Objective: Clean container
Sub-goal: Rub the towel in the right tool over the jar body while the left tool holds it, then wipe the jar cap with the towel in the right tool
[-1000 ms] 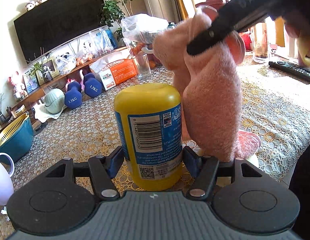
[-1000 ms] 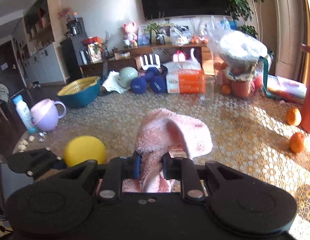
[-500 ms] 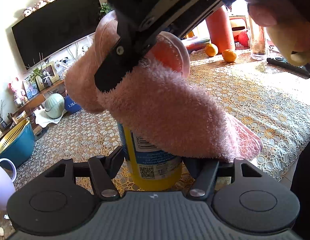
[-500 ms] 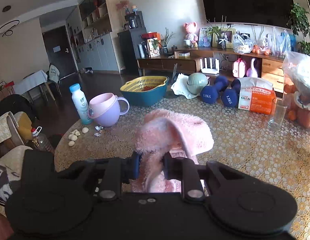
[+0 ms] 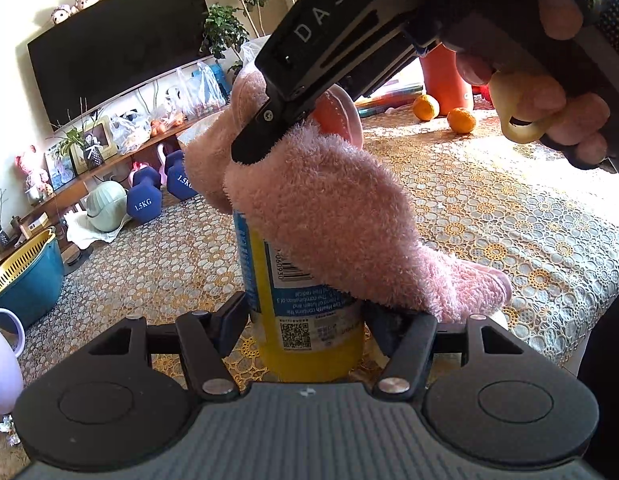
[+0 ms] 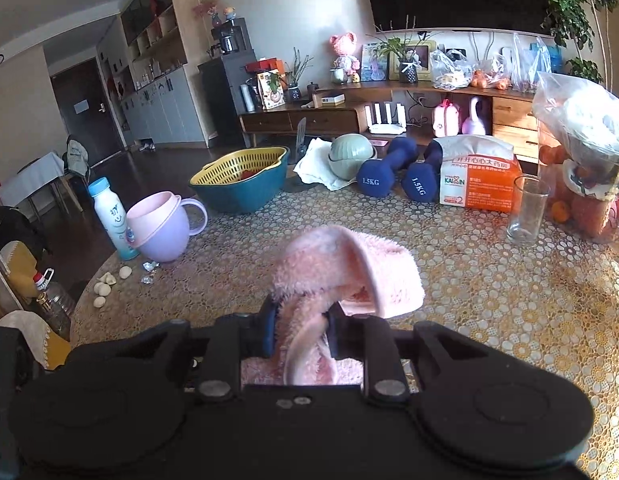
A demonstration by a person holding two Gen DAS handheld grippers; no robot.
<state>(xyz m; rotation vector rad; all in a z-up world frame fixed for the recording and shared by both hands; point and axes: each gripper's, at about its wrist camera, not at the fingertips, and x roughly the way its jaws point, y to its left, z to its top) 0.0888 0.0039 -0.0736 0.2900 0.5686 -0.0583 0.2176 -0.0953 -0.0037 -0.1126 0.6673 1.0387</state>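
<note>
**Cloth pulled back on container top; label half exposed**

Since half a second ago, the pink cloth [image 5: 341, 216] has been slid rightward off the yellow container [image 5: 305, 320]: more of the blue label and the barcode is now seen, where before the whole upper half was covered. The right wrist view has swung right, and the glass [image 6: 527, 210] is closer to centre.

Nearest, the container is clamped upright low on its sides by the left gripper [image 5: 305, 316], jaws set wide to the body width. It is stood on the lace tablecloth [image 5: 509, 208] near the table's near edge. The cloth is draped over the container's top and hangs down its right side onto the left gripper's right finger.

The cloth is pinched in a fold by the right gripper [image 6: 301, 330], jaws narrow, held above the container by a hand [image 5: 557, 100].

Further out, two oranges [image 5: 443, 114] are seen toward the far right of the table. Along the far edge, blue dumbbells [image 6: 397, 176], an orange box [image 6: 479, 184] and a teal basket [image 6: 245, 182] are lined up; a lilac cup [image 6: 161, 226] and a white bottle [image 6: 111, 216] are at the left edge.
</note>
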